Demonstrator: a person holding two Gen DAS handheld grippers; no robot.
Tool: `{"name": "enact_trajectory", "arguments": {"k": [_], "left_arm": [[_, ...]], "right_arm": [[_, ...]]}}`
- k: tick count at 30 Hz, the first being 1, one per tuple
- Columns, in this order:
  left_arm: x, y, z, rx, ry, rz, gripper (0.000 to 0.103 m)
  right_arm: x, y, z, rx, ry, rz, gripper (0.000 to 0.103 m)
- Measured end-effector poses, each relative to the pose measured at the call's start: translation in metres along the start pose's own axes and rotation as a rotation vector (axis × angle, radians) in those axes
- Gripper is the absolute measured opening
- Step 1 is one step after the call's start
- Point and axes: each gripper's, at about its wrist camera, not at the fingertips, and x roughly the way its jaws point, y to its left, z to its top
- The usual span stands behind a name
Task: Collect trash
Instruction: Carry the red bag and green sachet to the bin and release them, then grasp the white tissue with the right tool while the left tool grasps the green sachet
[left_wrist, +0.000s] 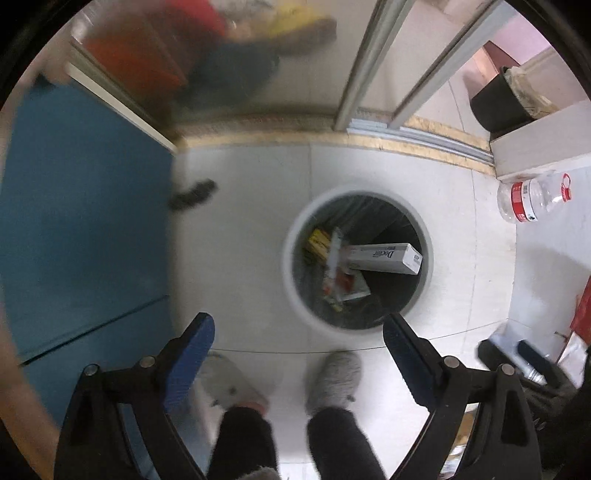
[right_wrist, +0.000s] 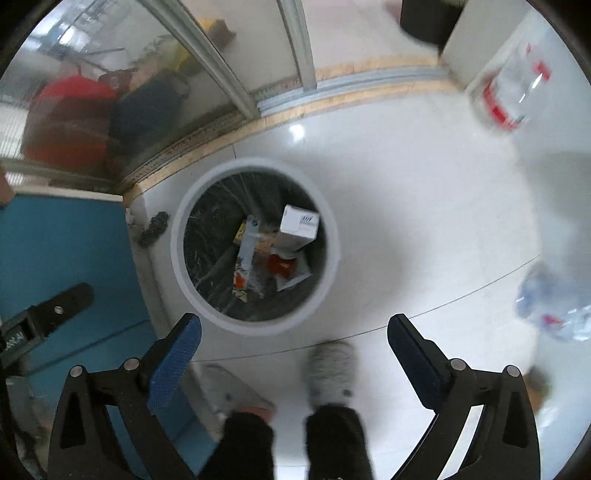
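Note:
A round white trash bin with a dark liner stands on the pale tiled floor below both grippers. Inside lie a long white box, a yellow packet, a narrow printed carton and a red packet. My left gripper points down, open, with nothing between its blue pads; the bin is just ahead of its right finger. My right gripper is also open and empty, the bin just beyond its left finger.
A blue cabinet stands left of the bin. A clear bottle with a red label and a crumpled bottle lie on the floor at right. A dark scrap lies near the sliding door. The person's grey slippers are below.

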Motion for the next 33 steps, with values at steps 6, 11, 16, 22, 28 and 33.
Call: {"name": "enact_trajectory", "arguments": {"k": [6,11,16,22,28,33], "left_arm": [[-0.116,-0.002,-0.039,0.025,-0.095,0.072,0.094],[-0.202,-0.004,-0.073,0.026,-0.159,0.077,0.094],[-0.278,-0.005,-0.104,-0.002,-0.217,0.052,0.094],[-0.348,0.024,-0.121,-0.079,-0.313,0.004,0.094],[-0.41,0.13,-0.127,-0.25,-0.424,0.026,0.094],[-0.433,0.26,-0.15,-0.434,-0.455,0.117,0.094]], "right_arm": [[-0.131,0.003,-0.025,-0.036,-0.092,-0.031,0.103],[-0.229,0.003,-0.055,-0.055,-0.154,-0.02,0.103],[-0.309,0.01,-0.085,-0.094,-0.189,0.013,0.103],[-0.378,0.045,-0.095,-0.159,-0.209,0.084,0.103],[-0.426,0.145,-0.098,-0.303,-0.223,0.175,0.103],[-0.449,0.283,-0.113,-0.472,-0.207,0.27,0.103]]}}
